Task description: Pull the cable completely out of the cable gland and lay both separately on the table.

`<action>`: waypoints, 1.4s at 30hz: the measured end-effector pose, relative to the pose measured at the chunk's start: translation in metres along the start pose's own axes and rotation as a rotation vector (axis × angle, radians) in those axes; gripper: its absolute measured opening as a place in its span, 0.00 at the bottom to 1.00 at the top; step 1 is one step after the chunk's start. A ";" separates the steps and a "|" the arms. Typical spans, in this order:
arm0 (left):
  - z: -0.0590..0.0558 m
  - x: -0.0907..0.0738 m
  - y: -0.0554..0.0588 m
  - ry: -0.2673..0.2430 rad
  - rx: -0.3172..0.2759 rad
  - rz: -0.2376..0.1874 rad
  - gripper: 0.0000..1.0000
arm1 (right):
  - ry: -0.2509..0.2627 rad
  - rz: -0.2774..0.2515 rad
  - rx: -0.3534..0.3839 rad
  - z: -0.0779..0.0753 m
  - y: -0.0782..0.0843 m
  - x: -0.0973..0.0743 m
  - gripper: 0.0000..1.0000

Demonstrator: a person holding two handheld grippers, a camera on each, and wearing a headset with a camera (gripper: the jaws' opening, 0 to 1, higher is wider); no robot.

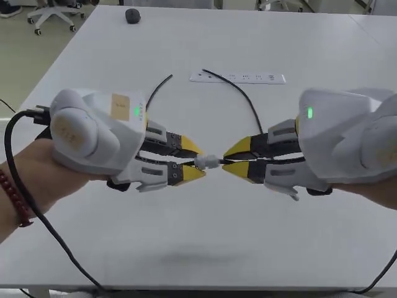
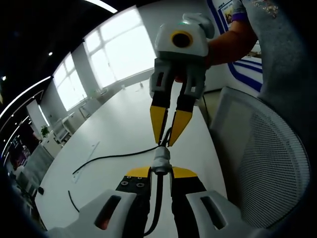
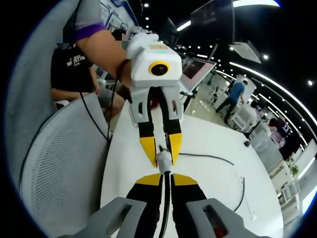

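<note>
A small grey-white cable gland (image 1: 208, 162) hangs above the table between the two grippers. My left gripper (image 1: 197, 162) is shut on the gland (image 2: 161, 161), and the black cable runs back between its yellow-tipped jaws. My right gripper (image 1: 228, 162) faces it tip to tip and is shut on the black cable (image 1: 248, 102) just beside the gland (image 3: 163, 160). From there the cable curves away over the white table (image 1: 205, 248) toward the far side. Another stretch of cable (image 2: 119, 156) lies on the tabletop. The left gripper (image 2: 161, 172) and the right gripper (image 3: 167, 177) nearly touch.
A flat white strip (image 1: 239, 77) lies beyond the grippers, where the cable ends. A dark round object (image 1: 132, 15) sits at the table's far edge, with an office chair (image 1: 53, 15) behind it. A mesh chair back (image 2: 262, 158) stands close behind me. Each gripper trails its own black lead (image 1: 37, 217).
</note>
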State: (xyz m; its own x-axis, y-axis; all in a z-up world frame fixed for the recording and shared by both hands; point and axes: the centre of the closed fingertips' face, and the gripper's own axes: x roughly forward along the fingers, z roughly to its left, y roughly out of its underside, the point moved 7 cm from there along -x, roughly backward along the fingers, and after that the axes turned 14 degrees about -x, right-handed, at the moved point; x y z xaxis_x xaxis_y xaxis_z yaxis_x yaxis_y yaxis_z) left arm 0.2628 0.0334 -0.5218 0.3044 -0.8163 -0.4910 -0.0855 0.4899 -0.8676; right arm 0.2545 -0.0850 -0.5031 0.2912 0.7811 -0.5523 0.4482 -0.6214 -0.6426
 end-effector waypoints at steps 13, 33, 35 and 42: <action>-0.003 0.001 0.000 0.000 -0.017 -0.010 0.15 | -0.025 0.022 -0.048 0.002 0.005 0.003 0.00; -0.001 -0.004 0.009 -0.027 -0.023 -0.013 0.15 | -0.024 0.075 -0.028 0.004 0.034 -0.011 0.00; -0.001 -0.004 0.010 -0.026 -0.022 -0.011 0.15 | -0.025 0.082 -0.019 0.005 0.037 -0.011 0.00; -0.001 -0.005 0.013 -0.022 -0.025 -0.009 0.15 | -0.030 0.130 0.001 0.009 0.058 -0.015 0.00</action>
State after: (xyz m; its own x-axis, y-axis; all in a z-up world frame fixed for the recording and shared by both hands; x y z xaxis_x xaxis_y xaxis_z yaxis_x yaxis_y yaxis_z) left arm 0.2590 0.0430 -0.5306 0.3257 -0.8139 -0.4812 -0.1058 0.4743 -0.8740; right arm 0.2687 -0.1333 -0.5370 0.3214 0.6915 -0.6469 0.4075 -0.7177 -0.5647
